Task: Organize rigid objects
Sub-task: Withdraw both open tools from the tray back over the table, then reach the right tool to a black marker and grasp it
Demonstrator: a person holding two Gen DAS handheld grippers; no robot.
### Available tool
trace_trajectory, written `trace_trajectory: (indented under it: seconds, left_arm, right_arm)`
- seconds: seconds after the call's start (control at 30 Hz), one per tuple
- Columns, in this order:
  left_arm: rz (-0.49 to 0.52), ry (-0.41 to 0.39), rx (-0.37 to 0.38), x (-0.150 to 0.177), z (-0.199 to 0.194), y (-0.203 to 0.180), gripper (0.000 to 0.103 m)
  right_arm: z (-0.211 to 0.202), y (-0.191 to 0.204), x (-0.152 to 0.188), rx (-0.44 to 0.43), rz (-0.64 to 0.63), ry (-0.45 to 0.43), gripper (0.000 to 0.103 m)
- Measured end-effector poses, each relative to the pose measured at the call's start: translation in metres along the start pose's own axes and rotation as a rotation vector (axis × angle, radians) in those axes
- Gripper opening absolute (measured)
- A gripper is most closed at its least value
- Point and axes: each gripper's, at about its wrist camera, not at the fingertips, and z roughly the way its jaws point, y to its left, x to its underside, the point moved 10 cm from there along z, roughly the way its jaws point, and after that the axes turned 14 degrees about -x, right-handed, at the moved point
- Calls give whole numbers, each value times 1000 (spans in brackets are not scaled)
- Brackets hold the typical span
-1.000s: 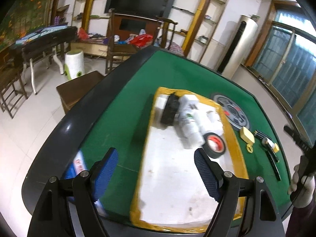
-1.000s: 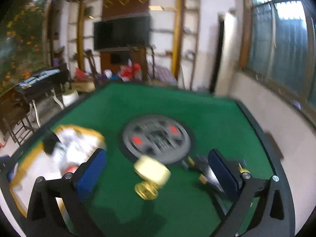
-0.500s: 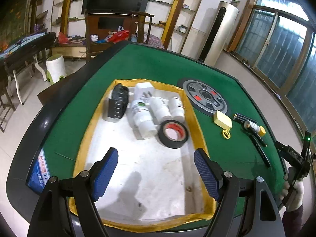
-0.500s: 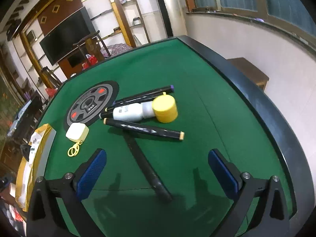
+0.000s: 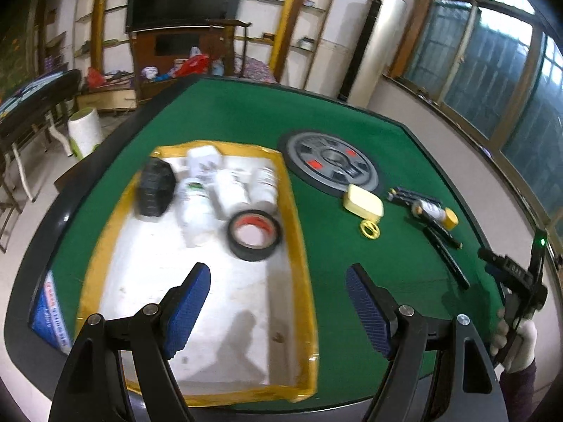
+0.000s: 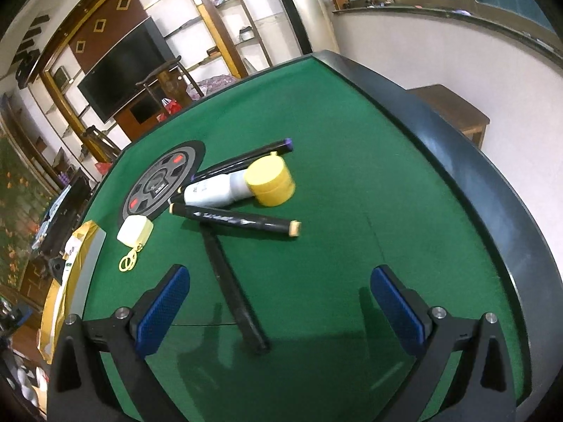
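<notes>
A: What has changed since half a second ago?

B: The left claw [image 5: 278, 302] has swung right; its released jaws now straddle the yellow-rimmed tray's [image 5: 299, 246] right edge. The right claw [image 6: 278, 302], also spread wide and empty, has closed in on the black stick [image 6: 230, 285].

A: And the goods?

B: Tape roll [image 5: 254, 235], white bottles [image 5: 197, 211] and a black item [image 5: 156, 188] lie at the tray's far end (somewhat blurred). Markers [image 6: 235, 219], a yellow-capped bottle [image 6: 242, 184] and a pale yellow case [image 6: 135, 230] lie near the worktop's [image 6: 352, 176] right edge, beside a grey disc [image 6: 158, 183].

A: The room?

B: A television [image 5: 184, 0], shelving and windows [image 5: 492, 70] behind the green felt.
</notes>
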Motion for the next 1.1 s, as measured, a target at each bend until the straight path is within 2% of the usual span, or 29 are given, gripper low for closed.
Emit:
trace_trajectory:
  seconds: [0.13, 0.3, 0.5, 0.57, 0.67, 0.73, 0.8, 0.9, 1.0, 1.1]
  left_arm:
    - [42, 22, 30, 8, 4, -20, 82]
    - [64, 27, 43, 13, 2, -28, 82]
    - [55, 39, 49, 16, 4, -25, 82]
    - [61, 42, 50, 17, 5, -27, 82]
    - [68, 49, 60, 19, 7, -30, 82]
    - [71, 52, 67, 20, 9, -32, 82]
    - [78, 57, 80, 22, 10, -34, 82]
    - [88, 67, 99, 26, 12, -39, 82]
    - [94, 84, 123, 30, 15, -47, 82]
    - [102, 99, 137, 35, 17, -53, 82]
  right_arm:
    - [7, -1, 2, -57, 44, 38, 103]
    - [41, 15, 4, -67, 39, 108, 103]
    - [89, 66, 5, -128, -9, 185, 103]
    - [102, 93, 15, -173, -36, 230, 103]
    - [111, 138, 40, -346, -37, 319, 103]
    - [103, 154, 38, -422, -24, 306, 103]
    - [89, 153, 21, -400, -53, 232, 103]
    - [68, 125, -13, -232, -130, 128, 103]
    - [66, 95, -32, -83, -202, 125, 103]
    - [81, 76, -32, -22, -255, 189, 102]
